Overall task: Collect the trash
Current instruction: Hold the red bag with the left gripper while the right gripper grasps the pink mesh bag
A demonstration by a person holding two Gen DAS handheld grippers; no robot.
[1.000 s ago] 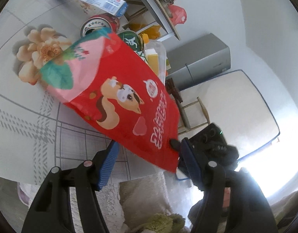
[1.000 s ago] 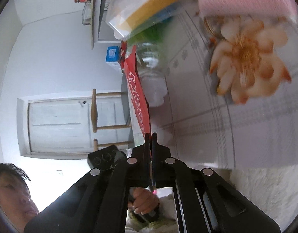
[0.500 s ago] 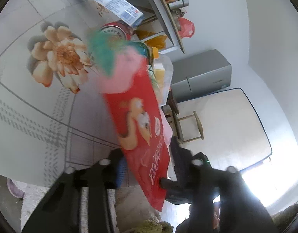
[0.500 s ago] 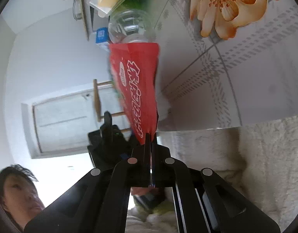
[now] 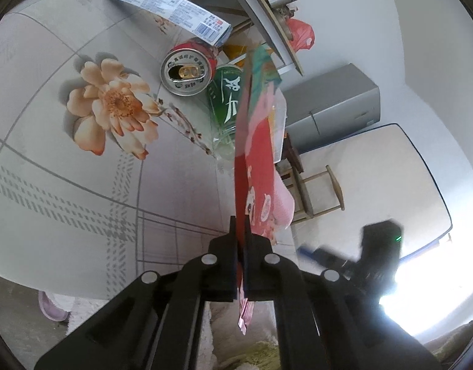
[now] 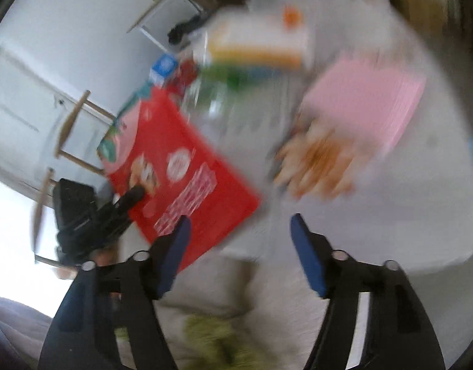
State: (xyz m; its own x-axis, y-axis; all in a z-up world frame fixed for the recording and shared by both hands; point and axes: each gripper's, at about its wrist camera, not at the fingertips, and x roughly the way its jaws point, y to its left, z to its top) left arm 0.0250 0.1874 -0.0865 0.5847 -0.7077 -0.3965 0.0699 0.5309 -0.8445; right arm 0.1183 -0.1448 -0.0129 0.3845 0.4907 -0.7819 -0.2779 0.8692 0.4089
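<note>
A red snack bag (image 5: 256, 166) with a cartoon squirrel hangs edge-on over the table's rim, and my left gripper (image 5: 243, 237) is shut on its lower end. In the blurred right wrist view the same red bag (image 6: 187, 166) shows flat, pinched at its left side by the left gripper (image 6: 128, 199). My right gripper (image 6: 239, 228) has its jaws opening, blue pads wide apart and nothing between them; the bag lies just behind its left finger (image 6: 177, 240). An opened red can (image 5: 188, 69) and a green plastic bottle (image 5: 227, 101) stand on the flowered tablecloth (image 5: 82, 166).
A long blue-and-white carton (image 5: 165, 3) lies at the table's far edge. A pink pad (image 6: 366, 101) and a clear box with yellow contents (image 6: 261, 46) sit on the table. A wooden stool (image 5: 316, 194), a grey fridge (image 5: 332, 104) and a white rug (image 6: 267, 302) lie beyond.
The left gripper closed on the bag's lower end. The right gripper let go of the bag, opened wide, lifted and rolled; the bag now hangs edge-on from the left gripper.
</note>
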